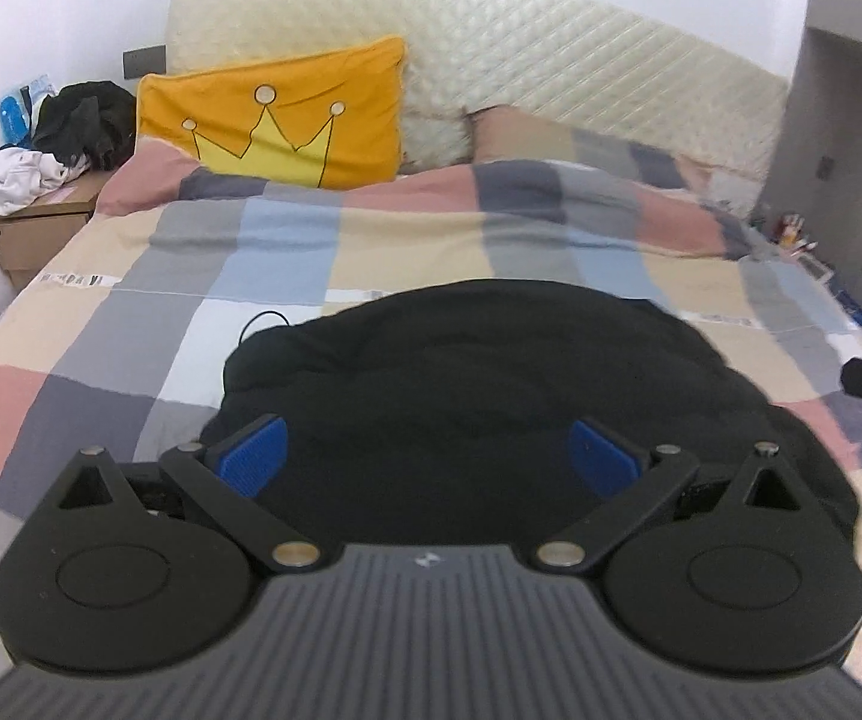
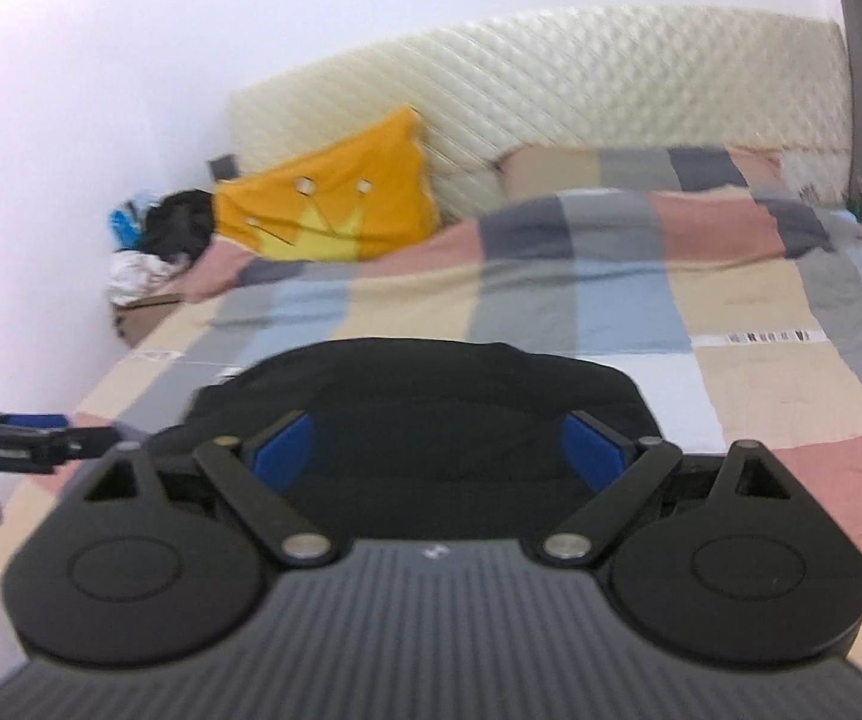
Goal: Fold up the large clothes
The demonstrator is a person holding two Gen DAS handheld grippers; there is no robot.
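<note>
Black garment (image 1: 479, 396) lies bunched, seemingly folded, on bedspread (image 1: 287, 252).

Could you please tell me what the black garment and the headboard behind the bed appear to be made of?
The black garment looks like soft matte knit or fleece: it lies in thick, rounded folds without shine. The headboard looks like cream quilted padding, possibly faux leather, given its faint sheen and diamond stitching.

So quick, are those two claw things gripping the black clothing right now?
Left gripper: open, empty, over the black garment.
Right gripper: open, empty.
</note>
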